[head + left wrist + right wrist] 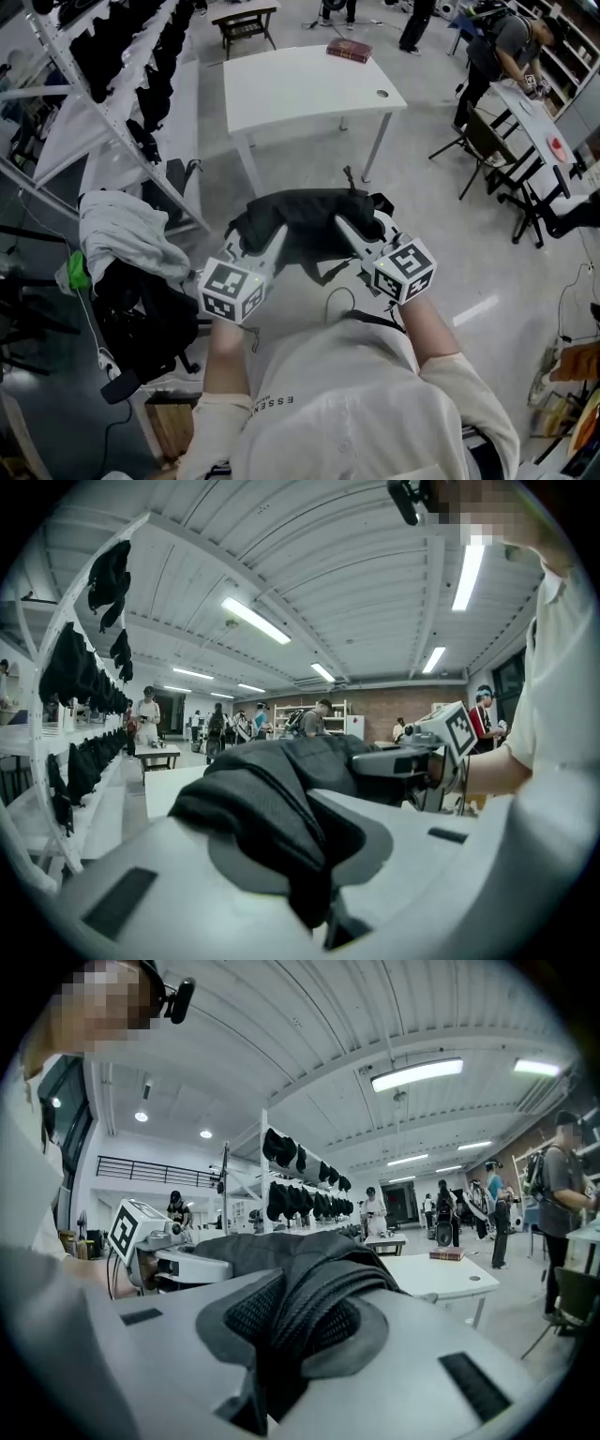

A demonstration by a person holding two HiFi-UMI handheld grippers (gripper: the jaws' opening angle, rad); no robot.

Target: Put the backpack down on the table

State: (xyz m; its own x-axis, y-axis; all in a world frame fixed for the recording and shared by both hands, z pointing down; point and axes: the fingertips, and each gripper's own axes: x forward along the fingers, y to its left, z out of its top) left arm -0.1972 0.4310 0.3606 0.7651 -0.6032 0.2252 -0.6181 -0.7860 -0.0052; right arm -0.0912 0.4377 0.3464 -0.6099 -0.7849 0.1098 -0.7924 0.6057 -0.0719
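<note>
We are holding the backpack (314, 211) crosswise, left claw (277, 234) and right claw (345, 226) each pinching it, worktop (300, 89) lying straight ahead.

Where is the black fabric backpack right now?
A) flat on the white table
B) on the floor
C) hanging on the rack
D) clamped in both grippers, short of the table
D: left gripper and right gripper both pinch the black fabric backpack above the floor, short of the white table.

Your backpack (309, 217) is matt black woven cloth, mesh in places. Your left gripper (278, 236) and right gripper (343, 226) are smooth pale plastic. The table (291, 94) is smooth matt white.
</note>
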